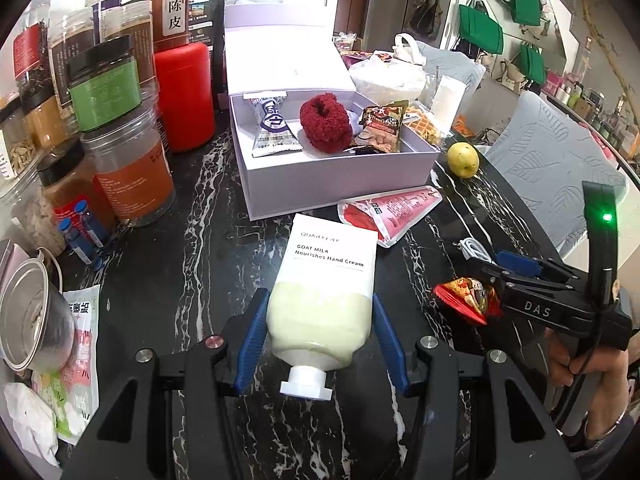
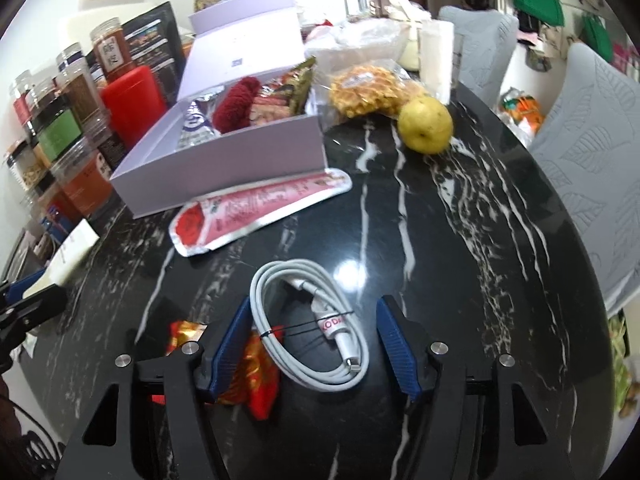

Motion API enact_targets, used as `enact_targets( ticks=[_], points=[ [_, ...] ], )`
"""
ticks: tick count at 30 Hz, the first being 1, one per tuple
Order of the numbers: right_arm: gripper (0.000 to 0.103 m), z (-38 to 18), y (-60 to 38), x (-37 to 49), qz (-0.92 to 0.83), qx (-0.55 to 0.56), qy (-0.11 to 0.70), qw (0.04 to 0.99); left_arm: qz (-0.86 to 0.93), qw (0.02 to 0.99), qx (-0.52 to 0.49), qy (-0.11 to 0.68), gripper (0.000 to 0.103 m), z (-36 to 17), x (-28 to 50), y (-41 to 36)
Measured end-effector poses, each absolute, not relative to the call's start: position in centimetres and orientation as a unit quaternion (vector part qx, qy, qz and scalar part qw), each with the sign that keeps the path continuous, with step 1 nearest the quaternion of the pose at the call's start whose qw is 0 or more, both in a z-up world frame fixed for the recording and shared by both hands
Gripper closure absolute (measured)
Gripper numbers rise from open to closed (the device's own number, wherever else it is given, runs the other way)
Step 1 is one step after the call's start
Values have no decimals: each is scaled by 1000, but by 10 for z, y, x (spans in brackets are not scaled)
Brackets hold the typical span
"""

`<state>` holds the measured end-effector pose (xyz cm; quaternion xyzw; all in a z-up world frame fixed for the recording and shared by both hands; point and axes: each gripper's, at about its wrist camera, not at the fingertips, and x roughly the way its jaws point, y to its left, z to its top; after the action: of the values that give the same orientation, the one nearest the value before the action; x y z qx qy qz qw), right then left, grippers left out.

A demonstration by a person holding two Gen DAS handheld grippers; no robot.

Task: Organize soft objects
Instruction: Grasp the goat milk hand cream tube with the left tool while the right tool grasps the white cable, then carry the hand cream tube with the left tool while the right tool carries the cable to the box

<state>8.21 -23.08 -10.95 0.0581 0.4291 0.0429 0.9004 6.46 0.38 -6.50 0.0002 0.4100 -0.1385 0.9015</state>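
My left gripper (image 1: 320, 332) is shut on a white hand cream tube (image 1: 325, 292), cap toward the camera, held above the black marble table (image 1: 160, 280). An open lavender box (image 1: 332, 176) ahead holds a red fuzzy scrunchie (image 1: 326, 124) and snack packets (image 1: 272, 128). A pink pouch (image 1: 390, 212) lies in front of the box. My right gripper (image 2: 314, 344) is open, its fingers on either side of a coiled white cable (image 2: 312, 332). A red and gold packet (image 2: 256, 376) lies under its left finger. The box (image 2: 224, 160) and pink pouch (image 2: 260, 208) show there too.
Jars and a red canister (image 1: 184, 96) crowd the table's left side. A metal tin (image 1: 32, 320) and sachets lie at front left. A yellow pear (image 2: 426, 124), bagged waffles (image 2: 368, 88) and plastic bags sit behind the box. Grey chairs (image 2: 592, 160) stand to the right.
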Motion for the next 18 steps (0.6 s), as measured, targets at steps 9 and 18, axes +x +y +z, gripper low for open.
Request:
enact_targets(
  ticks=[9,18],
  points=[
    [47,-112,-231,73,30,23,423,905,-146,899,6,413,52,-66,65,-6],
    [52,-112,-234,68,39,28,417,908,-149,899,9,413,52,-66,62,-10]
  ],
)
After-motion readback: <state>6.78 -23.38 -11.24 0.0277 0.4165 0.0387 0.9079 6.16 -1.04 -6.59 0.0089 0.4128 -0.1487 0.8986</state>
